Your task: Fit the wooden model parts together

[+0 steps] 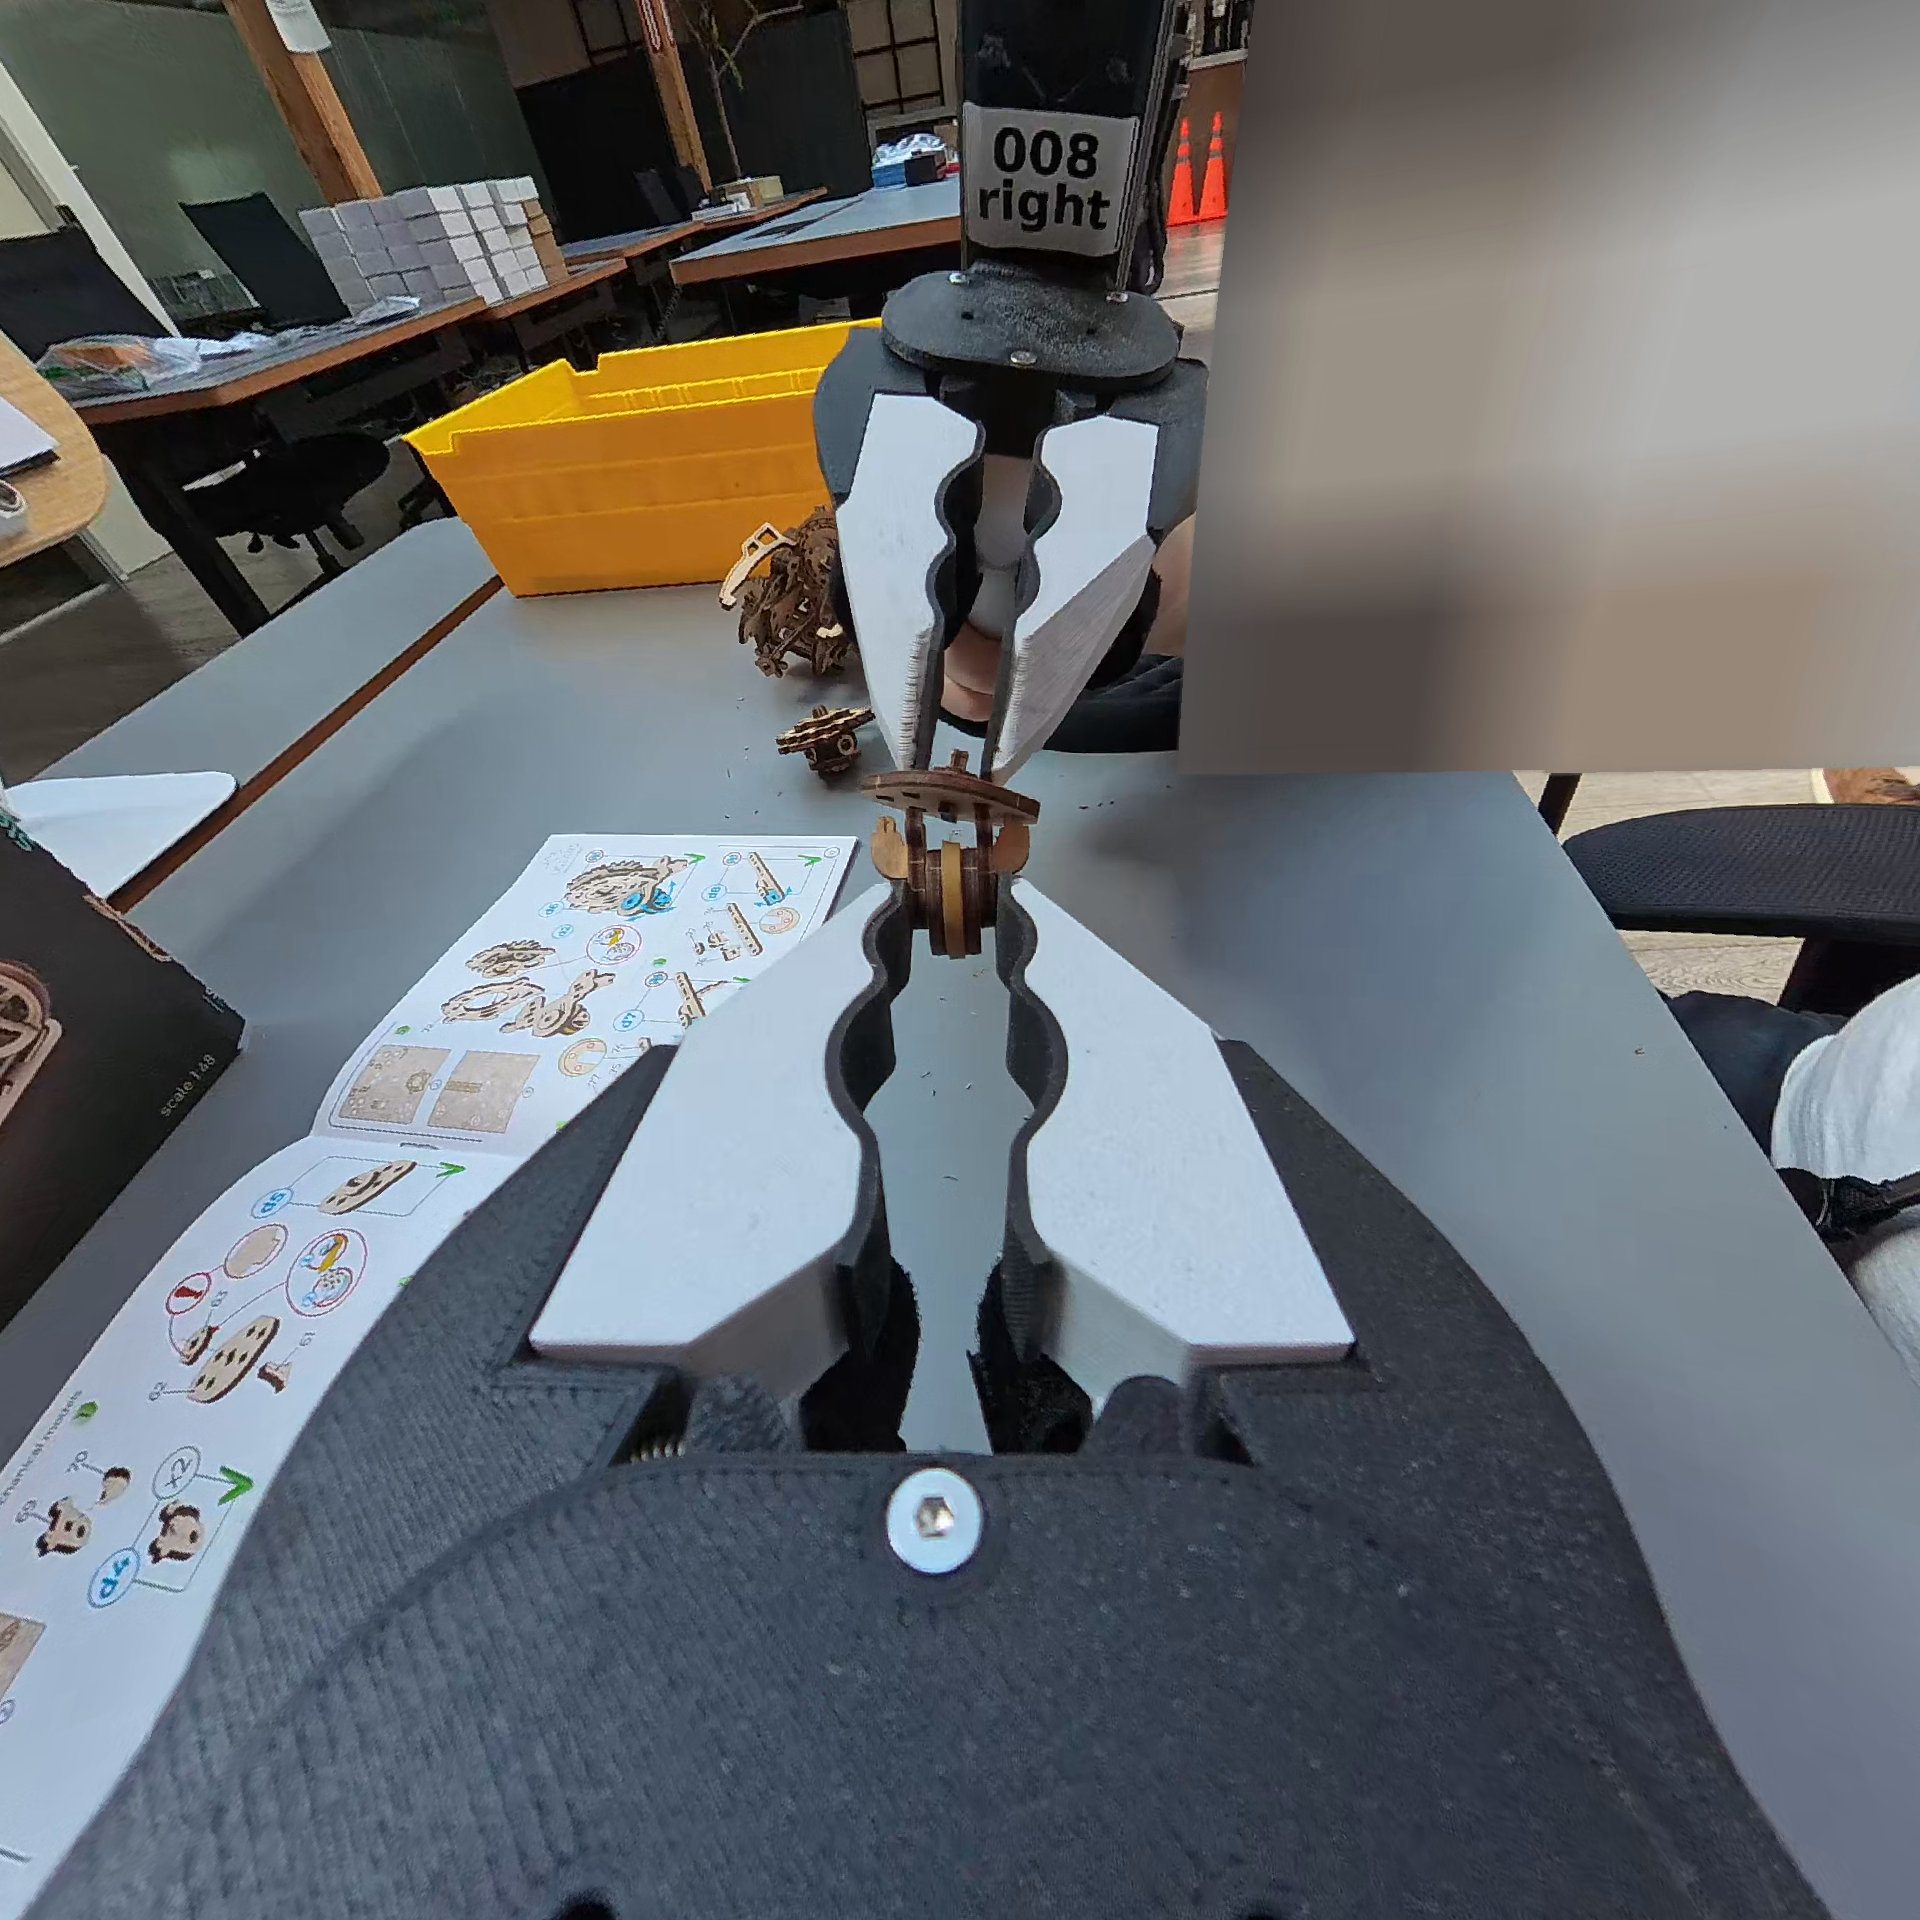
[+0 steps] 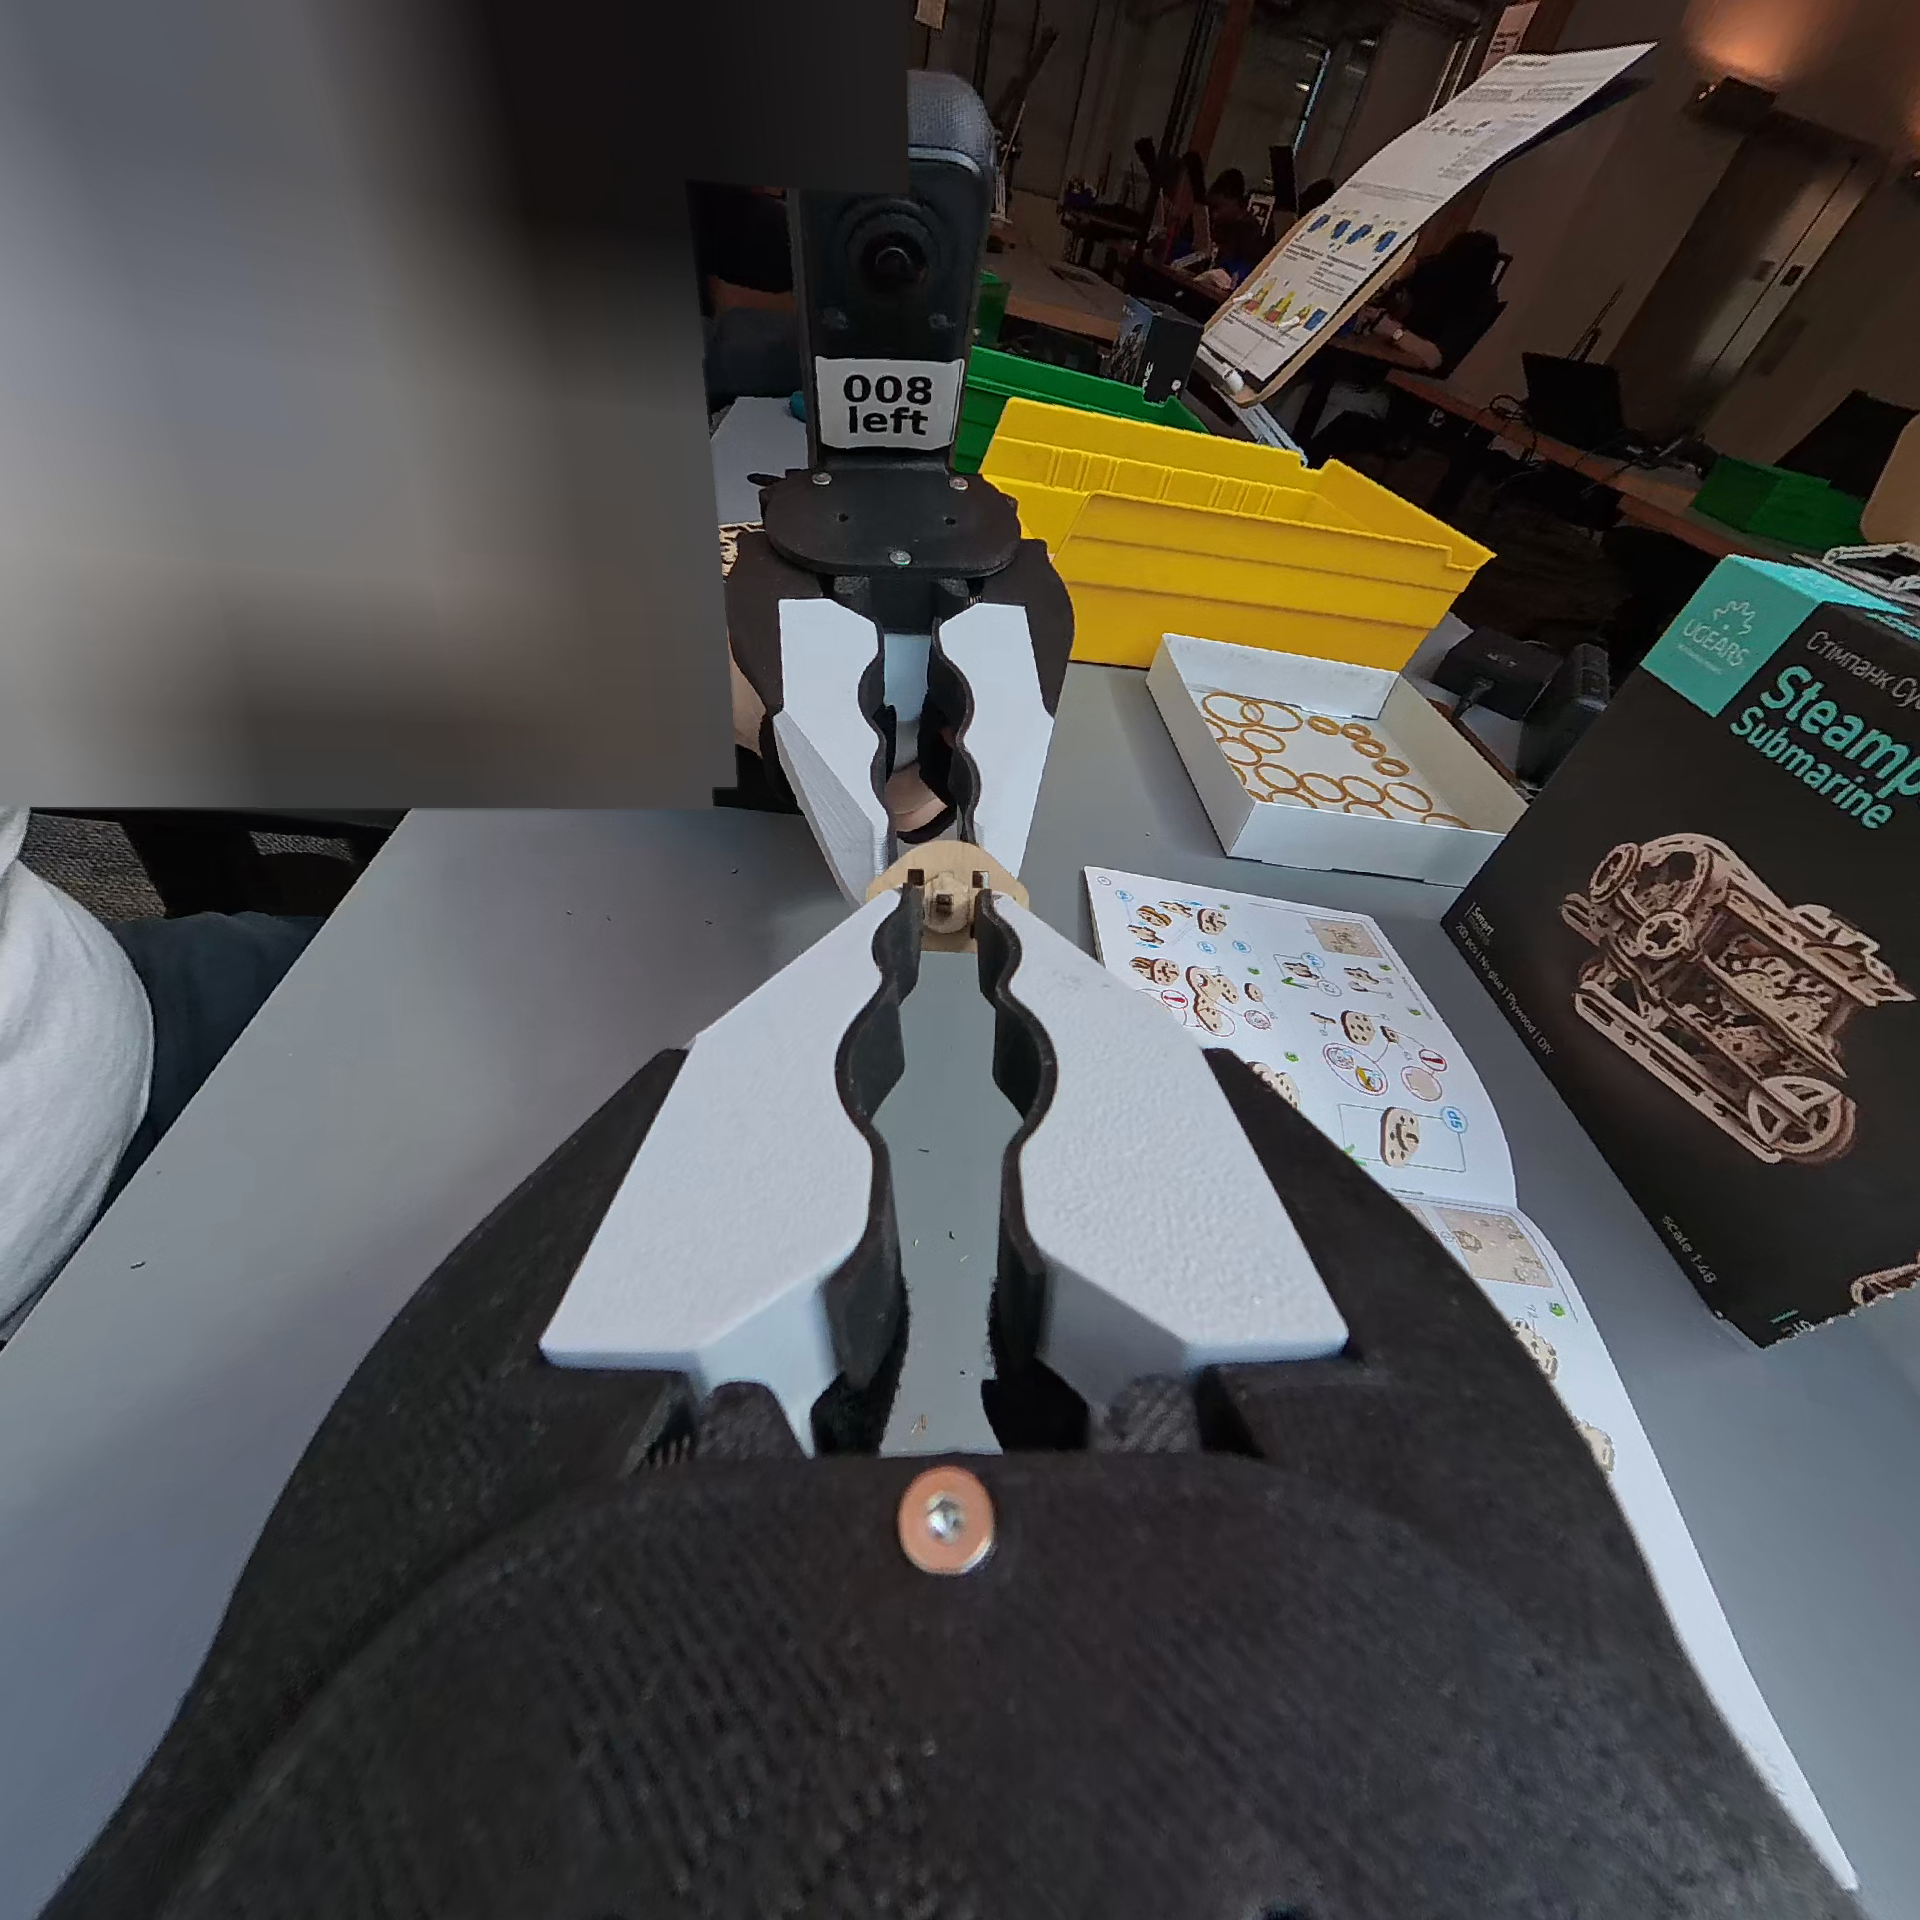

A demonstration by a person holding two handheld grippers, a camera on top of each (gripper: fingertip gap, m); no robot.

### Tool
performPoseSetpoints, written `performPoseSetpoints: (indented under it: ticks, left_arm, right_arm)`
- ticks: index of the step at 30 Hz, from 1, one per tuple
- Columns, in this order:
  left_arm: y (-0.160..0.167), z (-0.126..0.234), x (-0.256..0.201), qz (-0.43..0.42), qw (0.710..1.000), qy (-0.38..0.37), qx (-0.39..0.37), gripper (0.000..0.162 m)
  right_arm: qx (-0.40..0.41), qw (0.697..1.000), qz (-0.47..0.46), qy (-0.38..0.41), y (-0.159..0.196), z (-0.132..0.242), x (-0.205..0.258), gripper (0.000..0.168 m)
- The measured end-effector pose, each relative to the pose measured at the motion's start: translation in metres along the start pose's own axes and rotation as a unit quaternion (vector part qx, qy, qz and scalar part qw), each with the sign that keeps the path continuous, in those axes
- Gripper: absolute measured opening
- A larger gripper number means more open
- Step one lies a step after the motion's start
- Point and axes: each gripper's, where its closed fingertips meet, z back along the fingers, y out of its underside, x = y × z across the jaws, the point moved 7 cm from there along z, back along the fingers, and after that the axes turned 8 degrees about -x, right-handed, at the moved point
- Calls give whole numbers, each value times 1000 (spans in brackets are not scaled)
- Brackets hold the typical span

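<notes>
The left gripper [image 1: 948, 914] is pinching a stack of small wooden discs [image 1: 948, 896] at its fingertips, jaws narrowed onto it, the stack standing on edge above the grey table [image 1: 1351, 987]. Straight ahead and touching it, a flat oval wooden plate [image 1: 951, 795] is sitting across the top of the stack, and the right gripper [image 1: 961, 753] is coming at it nose to nose from the far side, jaws drawn close around a small peg on that plate. In the right wrist view the right gripper [image 2: 945, 914] is closing on that hub piece [image 2: 943, 906], with the pale oval plate [image 2: 951, 868] just behind it. The two tools are lying on one line, so the fit looks to be a straight push along it. Beyond lie a loose gear [image 1: 826, 732], a half-built model [image 1: 795, 597] and a yellow bin [image 1: 644, 478]; the instruction sheet [image 1: 582, 997] lies alongside.
</notes>
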Motion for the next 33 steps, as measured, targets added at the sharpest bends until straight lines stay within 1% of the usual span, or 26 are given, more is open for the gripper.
performPoseSetpoints:
  ticks: [4, 7, 11, 18, 22, 25, 28, 33]
  left_arm:
    - [1, 0, 0, 9, 1000, 2, 6, 14]
    - [2, -1, 1, 7, 1000, 1, 11, 14]
    - [2, -1, 0, 4, 1000, 5, 10, 14]
    - [5, -3, -1, -26, 999, -8, 30, 14]
    - [5, -2, -1, -44, 998, -15, 40, 14]
    - [4, -2, -4, -91, 994, -29, 52, 14]
    - [3, -2, -7, -118, 991, -36, 60, 14]
    - [0, -2, -8, -119, 991, -35, 56, 14]
  right_arm:
    - [11, 1000, 23, 3, 1, 0, 2, 10]
    - [22, 1000, 21, -3, 3, -1, 3, 14]
    - [21, 1000, 16, 3, 3, -1, 1, 13]
    - [36, 999, 11, 1, 8, -2, 1, 10]
    - [45, 997, 55, 6, 9, -3, 3, 9]
    - [47, 995, 88, 6, 9, -3, 6, 9]
    - [40, 996, 82, -1, 9, -3, 6, 9]
    - [21, 998, 61, -10, 8, -3, 5, 10]
